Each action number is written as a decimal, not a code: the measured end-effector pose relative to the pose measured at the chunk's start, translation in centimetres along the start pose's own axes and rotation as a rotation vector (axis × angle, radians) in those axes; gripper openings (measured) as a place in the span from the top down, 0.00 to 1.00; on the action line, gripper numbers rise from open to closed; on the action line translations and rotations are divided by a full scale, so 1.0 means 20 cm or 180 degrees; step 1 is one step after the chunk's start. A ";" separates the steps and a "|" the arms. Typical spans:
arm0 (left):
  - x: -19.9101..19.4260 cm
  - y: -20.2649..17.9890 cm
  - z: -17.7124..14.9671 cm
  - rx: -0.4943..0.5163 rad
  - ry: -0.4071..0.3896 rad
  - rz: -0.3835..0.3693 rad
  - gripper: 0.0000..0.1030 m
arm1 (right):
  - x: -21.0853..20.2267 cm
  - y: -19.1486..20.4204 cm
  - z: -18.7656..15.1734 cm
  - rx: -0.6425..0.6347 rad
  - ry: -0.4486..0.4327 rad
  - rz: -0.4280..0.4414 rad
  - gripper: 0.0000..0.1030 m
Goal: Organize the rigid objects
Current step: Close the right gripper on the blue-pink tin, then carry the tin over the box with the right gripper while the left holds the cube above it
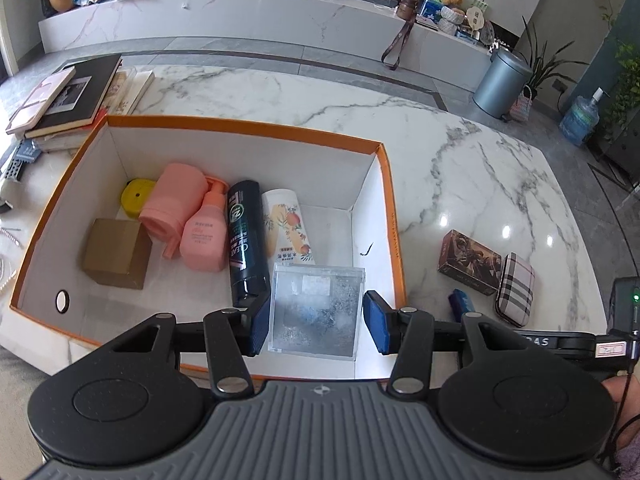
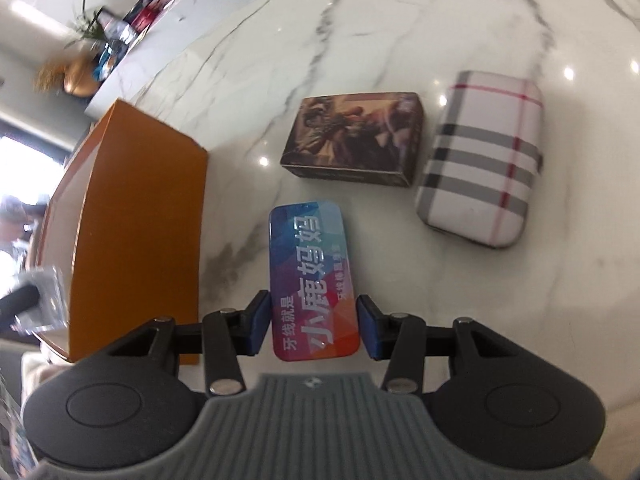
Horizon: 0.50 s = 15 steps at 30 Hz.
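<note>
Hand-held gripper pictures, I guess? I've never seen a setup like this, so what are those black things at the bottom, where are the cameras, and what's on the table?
No robot here: a person holds a two-fingered clamp in each hand, and each carries a wide-angle camera looking along its fingers. The black parts at the bottom are the clamps themselves.

The left view shows the left hand-held gripper holding a clear plastic box over an open orange box, which already contains bottles, a pink cup and a small brown carton.

The right view shows the right hand-held gripper clamped on the sides of a blue tin. Beyond it on the marble table lie a brown picture box and a plaid case.
</note>
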<state>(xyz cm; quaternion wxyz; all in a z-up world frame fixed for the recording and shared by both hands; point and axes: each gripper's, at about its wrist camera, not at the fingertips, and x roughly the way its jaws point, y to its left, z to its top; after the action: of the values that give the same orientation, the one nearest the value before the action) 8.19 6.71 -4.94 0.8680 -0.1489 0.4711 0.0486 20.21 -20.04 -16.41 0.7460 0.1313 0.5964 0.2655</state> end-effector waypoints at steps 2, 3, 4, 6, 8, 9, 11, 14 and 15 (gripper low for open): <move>0.00 0.01 -0.01 -0.0036 -0.0006 -0.0006 0.45 | -0.02 -0.02 -0.01 0.0157 -0.0010 -0.0008 0.54; 0.00 0.02 -0.01 -0.0046 -0.0005 -0.0009 0.45 | -0.03 -0.03 -0.02 0.0228 -0.0012 0.0013 0.54; 0.00 0.03 -0.01 -0.0054 -0.0008 -0.0011 0.45 | -0.04 -0.03 -0.02 0.0296 -0.0008 0.0031 0.54; 0.00 0.04 -0.01 -0.0070 -0.0024 -0.0019 0.45 | -0.05 -0.04 -0.02 0.0421 -0.0006 0.0050 0.54; 0.00 0.08 0.00 -0.0151 -0.0048 -0.0061 0.45 | -0.07 -0.04 -0.03 0.0502 -0.0018 0.0104 0.54; 0.00 0.10 0.00 -0.0207 -0.0051 -0.0093 0.45 | -0.08 -0.03 -0.03 0.0520 -0.0032 0.0131 0.54; 0.02 0.13 -0.01 -0.0294 -0.0035 -0.0133 0.45 | -0.09 -0.03 -0.03 0.0578 -0.0048 0.0174 0.54; 0.06 0.19 -0.04 -0.0449 -0.0021 -0.0158 0.45 | -0.13 -0.01 -0.04 0.0680 -0.0117 0.0337 0.55; 0.06 0.22 -0.04 -0.0499 -0.0020 -0.0163 0.45 | -0.15 0.01 -0.04 0.0697 -0.0147 0.0391 0.55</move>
<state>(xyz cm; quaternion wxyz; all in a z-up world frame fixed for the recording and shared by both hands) 7.28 10.50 -7.28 0.8561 -0.2282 0.4592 0.0637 19.07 -21.64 -14.12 0.7231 0.2543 0.5953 0.2409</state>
